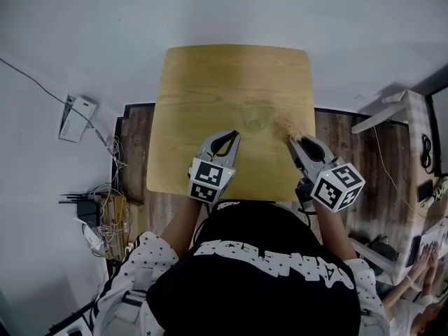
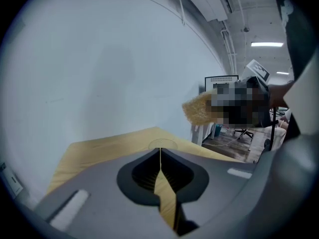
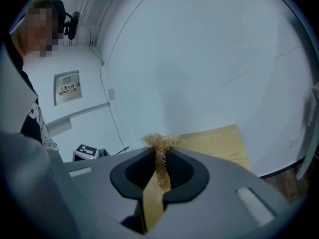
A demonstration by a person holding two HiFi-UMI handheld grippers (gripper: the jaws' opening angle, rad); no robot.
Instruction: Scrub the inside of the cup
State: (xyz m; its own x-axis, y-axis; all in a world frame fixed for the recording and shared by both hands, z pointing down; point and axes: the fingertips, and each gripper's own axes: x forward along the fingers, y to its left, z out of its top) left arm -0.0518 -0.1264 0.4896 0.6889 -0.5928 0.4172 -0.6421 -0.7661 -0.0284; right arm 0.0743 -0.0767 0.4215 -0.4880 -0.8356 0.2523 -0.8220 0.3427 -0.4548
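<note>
A clear cup [image 1: 254, 122] stands upright on the wooden table [image 1: 203, 82], between and just beyond my two grippers. My left gripper [image 1: 236, 136] is shut with nothing between its jaws, its tips just short of the cup's near left side. In the left gripper view the cup's rim [image 2: 162, 144] shows right past the closed tips [image 2: 160, 151]. My right gripper [image 1: 291, 141] is shut on a tan fibrous scrubber [image 1: 286, 125], held right of the cup. The scrubber's tuft [image 3: 160, 142] sticks out above the closed jaws in the right gripper view.
The table is small, with its near edge right by my body. White boxes and cables [image 1: 78, 117] lie on the floor at the left, with more wiring [image 1: 98, 219] below them. A white shelf [image 1: 402, 107] stands at the right, and another person's hands [image 1: 423, 257] show there.
</note>
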